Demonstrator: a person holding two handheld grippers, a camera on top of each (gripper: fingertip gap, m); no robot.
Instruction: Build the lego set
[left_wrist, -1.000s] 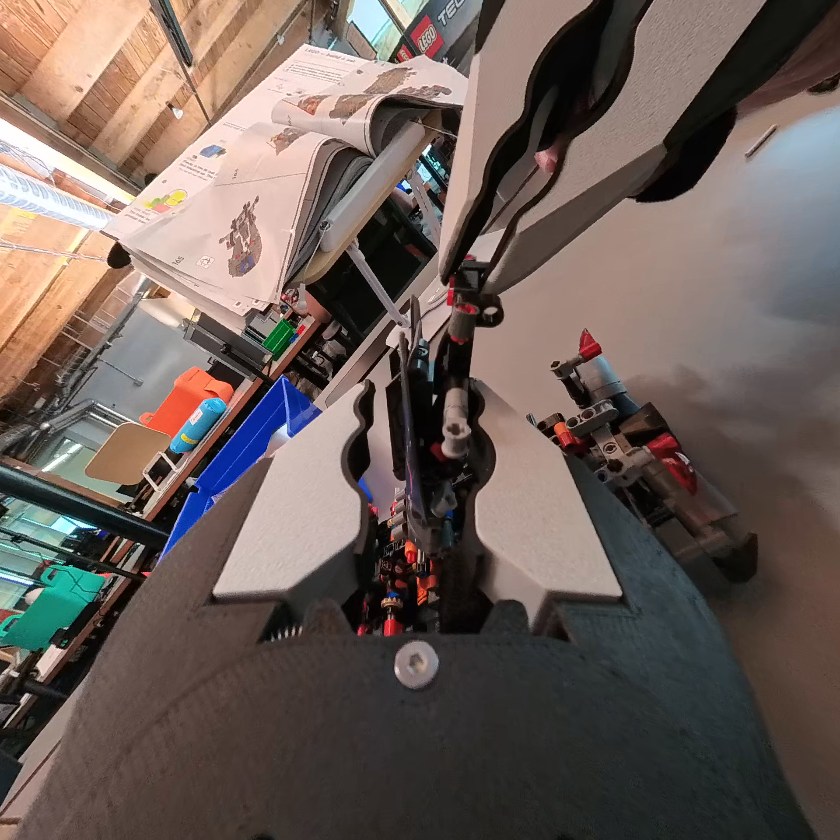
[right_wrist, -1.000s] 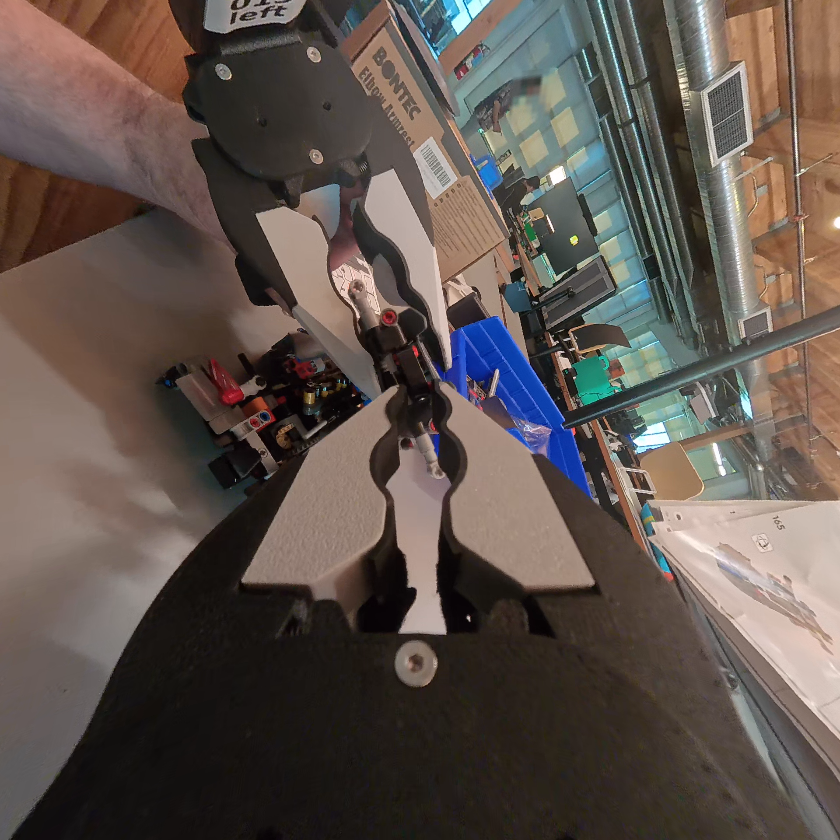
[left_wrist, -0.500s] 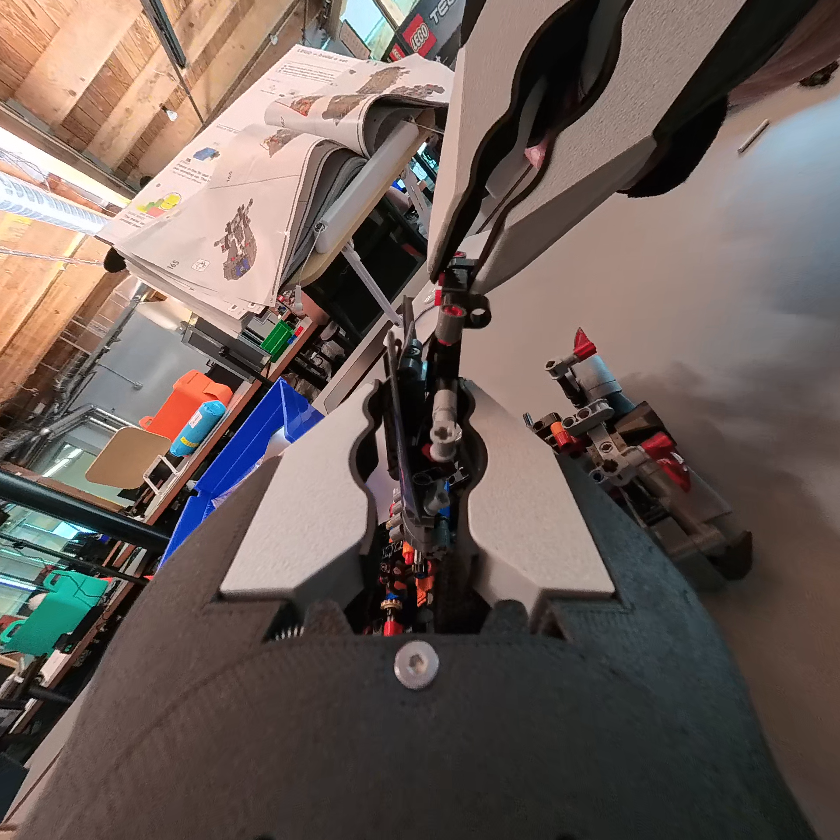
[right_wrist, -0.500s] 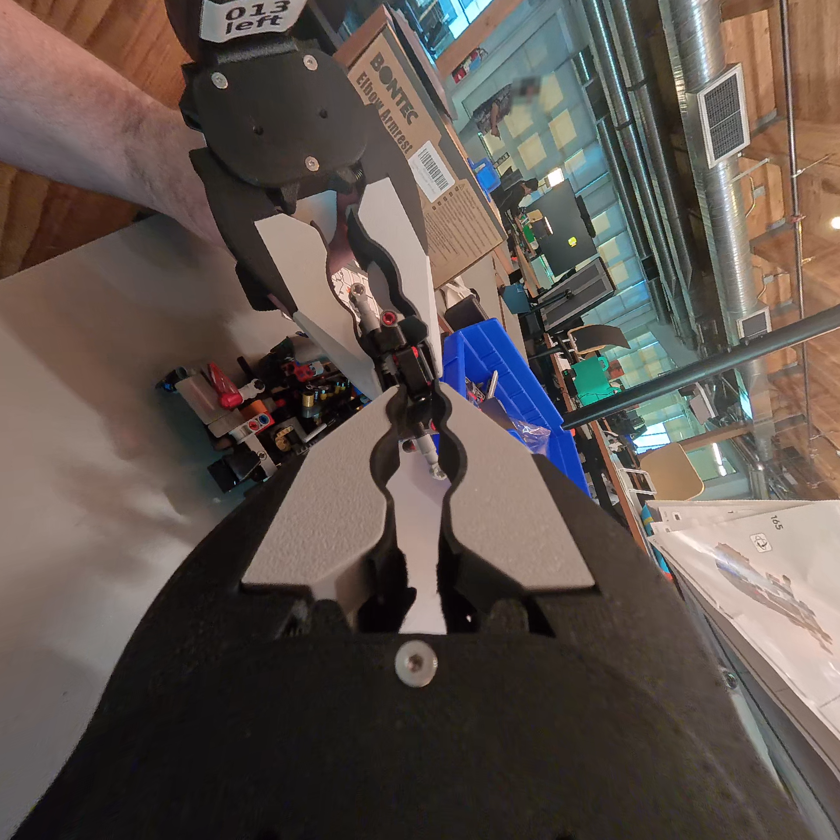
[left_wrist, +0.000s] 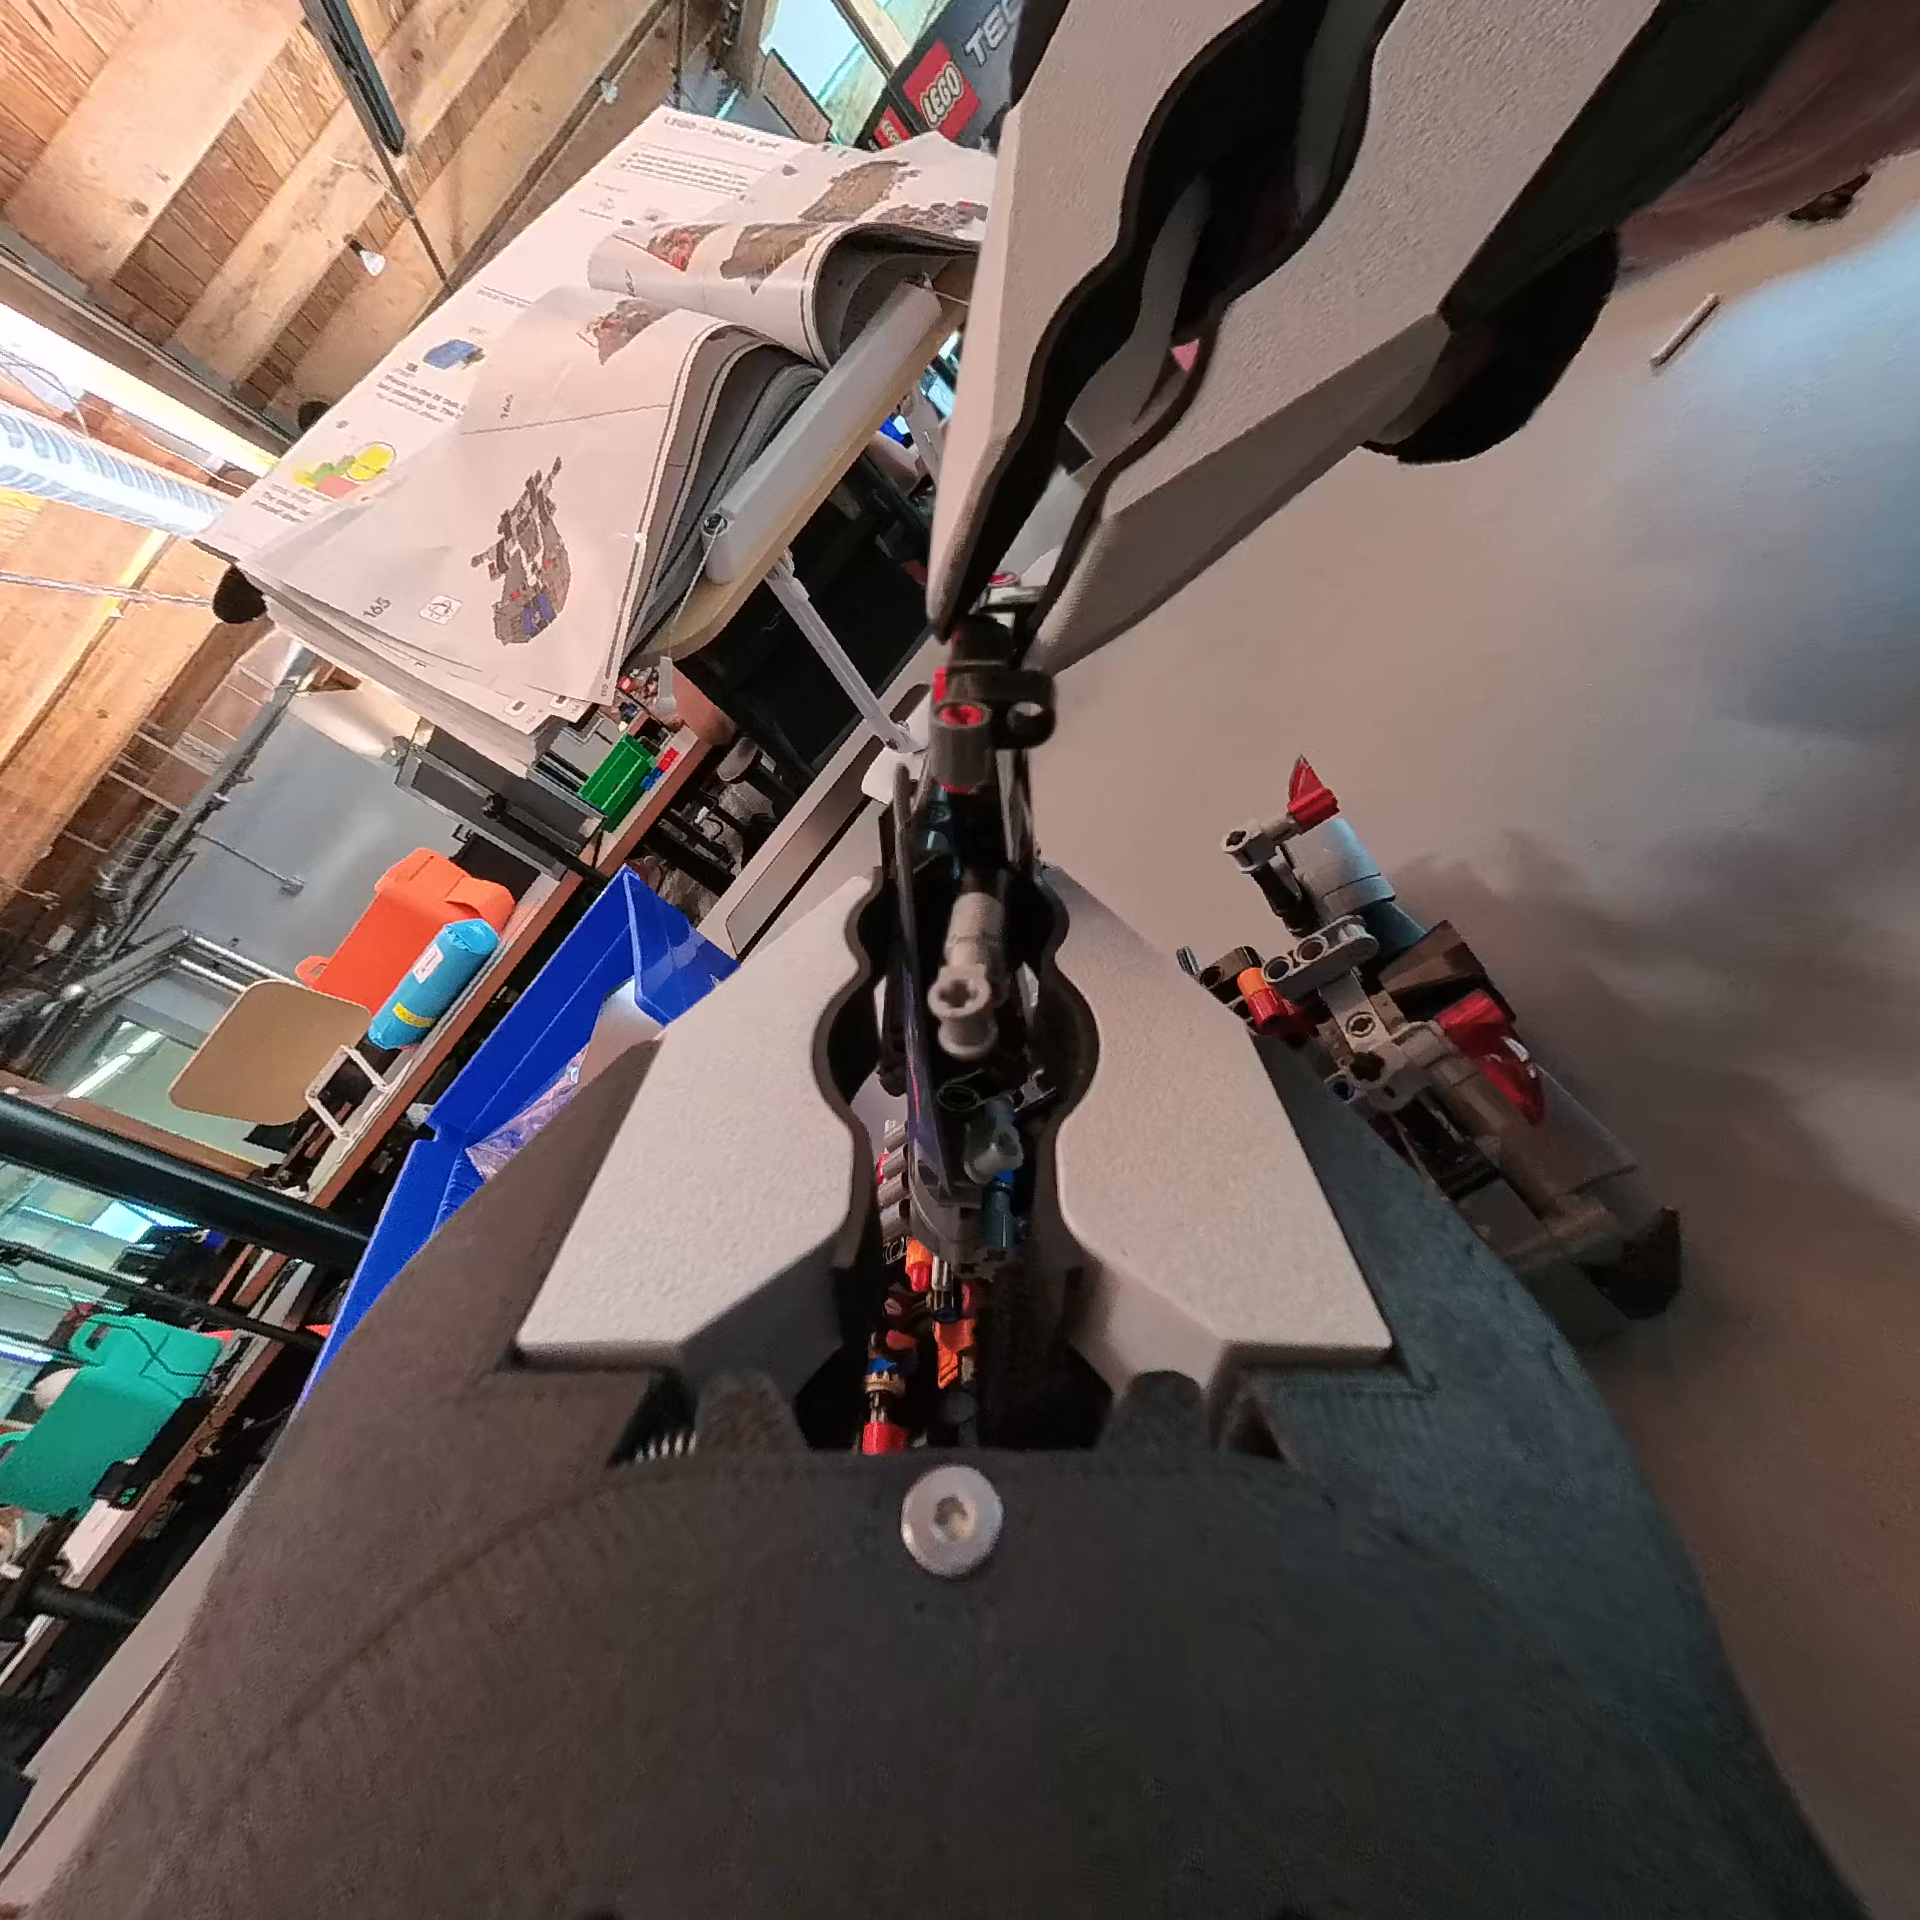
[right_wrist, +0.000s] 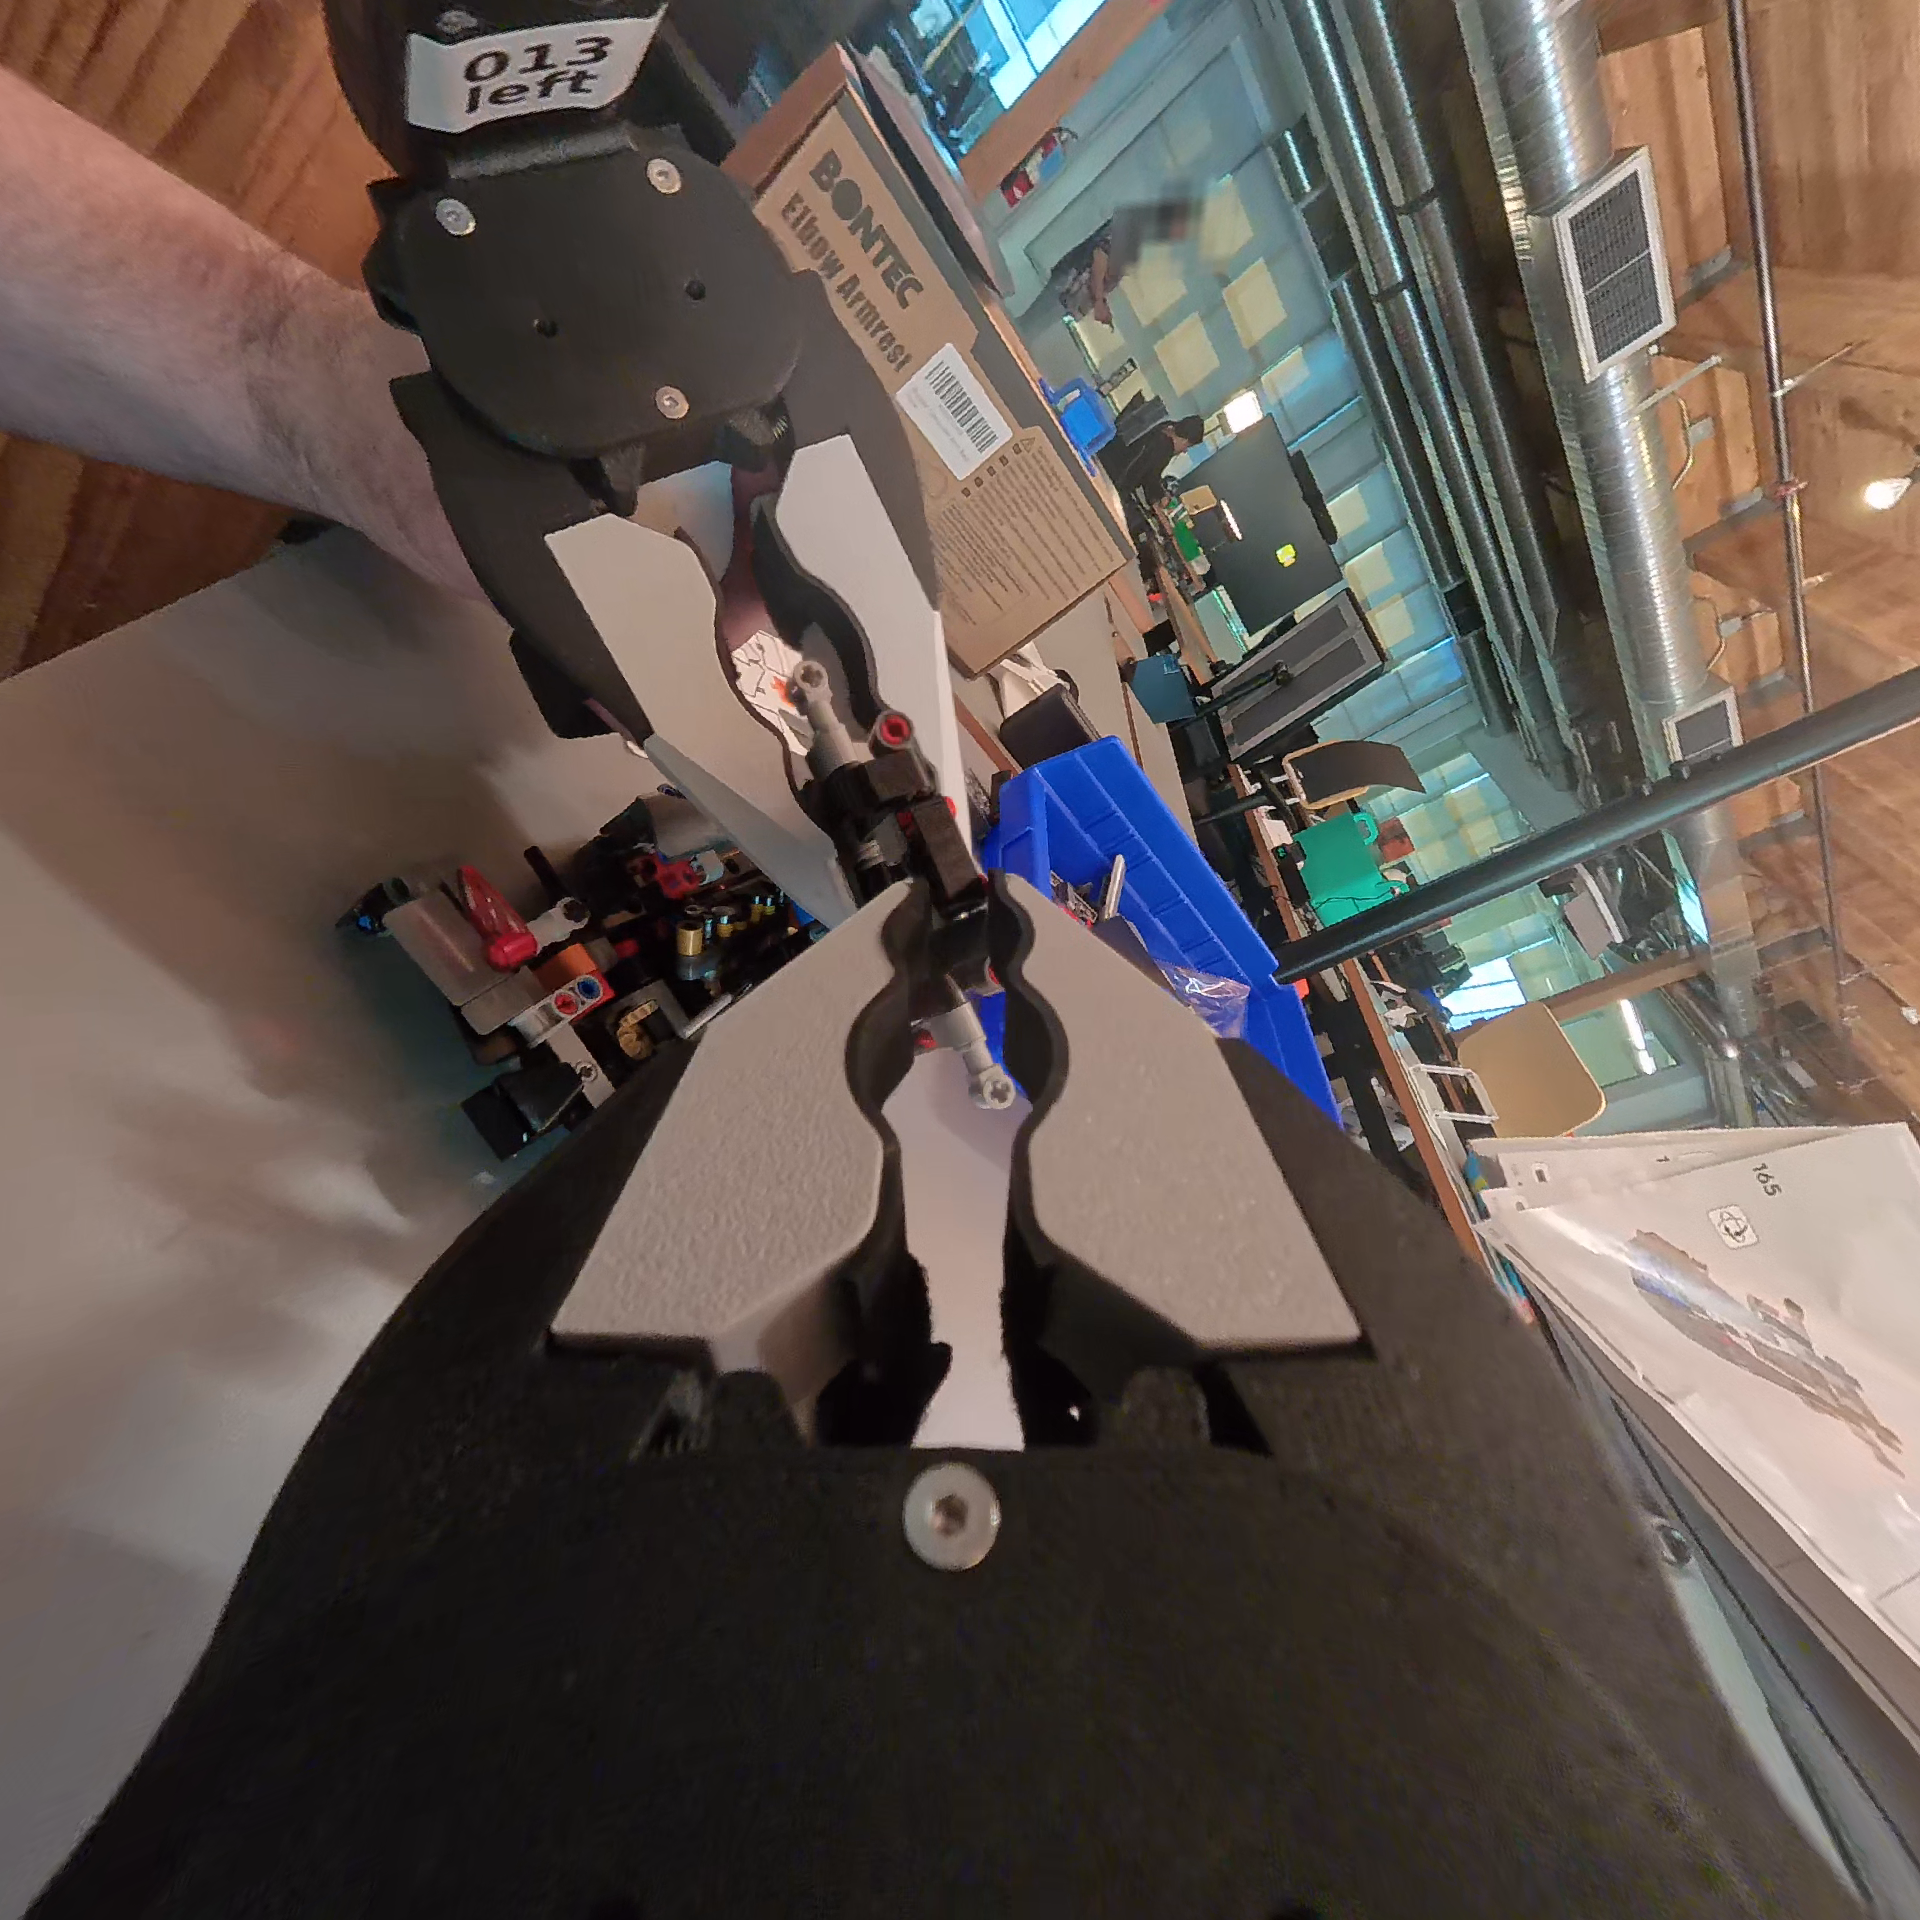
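Observation:
A small black and grey Lego sub-assembly (left_wrist: 968, 997) with a grey axle and red pins hangs in the air, held from both ends. My left gripper (left_wrist: 961, 894) is shut on its dark panel end. My right gripper (right_wrist: 951, 894) is shut on its black connector end (right_wrist: 935, 831). The two grippers face each other tip to tip. The right gripper (left_wrist: 987, 623) shows at the top of the left wrist view, and the left gripper (right_wrist: 894, 842) in the right wrist view. A larger part-built Lego model (left_wrist: 1403, 1039) (right_wrist: 582, 966) lies on the white table (left_wrist: 1558, 623) below.
A blue parts bin (left_wrist: 582, 1039) (right_wrist: 1143, 862) stands at the table's edge. The open instruction booklet (left_wrist: 540, 457) (right_wrist: 1714, 1299) sits on a stand beside it. A cardboard box (right_wrist: 935, 416) is behind the left gripper. A person's forearm (right_wrist: 187, 364) reaches in. Spacing between my two grippers at the tips: around 4 cm.
Both grippers keep their hold on the sub-assembly. They have shifted slightly together; the model on the table has not moved.

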